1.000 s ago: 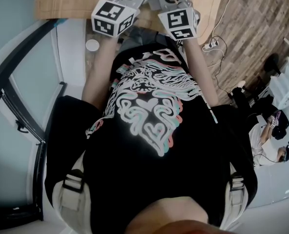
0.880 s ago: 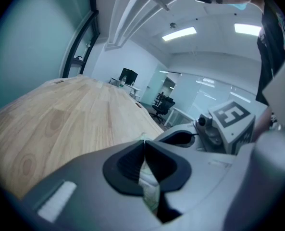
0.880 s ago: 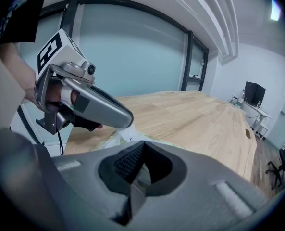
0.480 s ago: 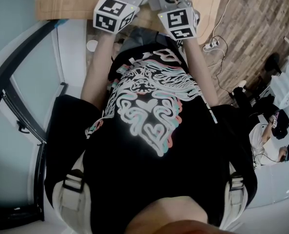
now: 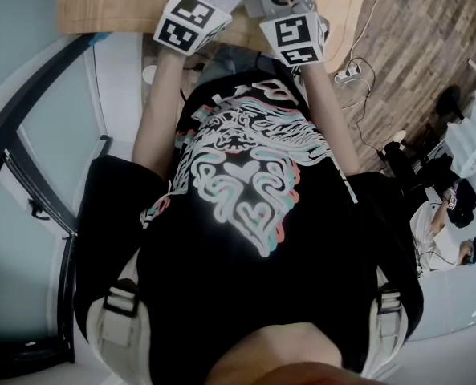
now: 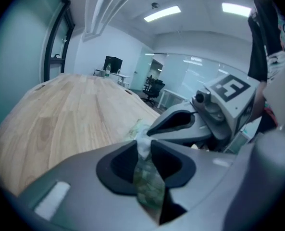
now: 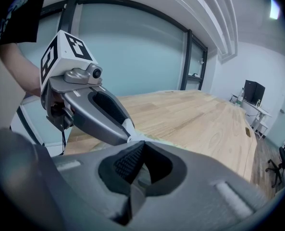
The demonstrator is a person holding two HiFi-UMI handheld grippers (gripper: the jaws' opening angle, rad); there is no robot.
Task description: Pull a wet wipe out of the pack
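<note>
Wet wipe point(image 6: 142, 148), one, between just-opened left gripper point(image 6: 143, 139) jaws; right gripper point(image 7: 143, 146) jaws together; one pack point(image 6: 148, 189).

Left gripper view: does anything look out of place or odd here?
Nothing looks spilled or damaged. A white wet wipe stands between the jaws of the left gripper, which have just been opening, with the green pack below. The wooden table shows no spill.

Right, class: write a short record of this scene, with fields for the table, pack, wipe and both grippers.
table: light wood
pack: pale green, on the table just past the jaw tips
left gripper: jaws have just been opening, wipe between them
right gripper: jaws together, tips close to the left gripper's
wipe: white, a small piece showing
</note>
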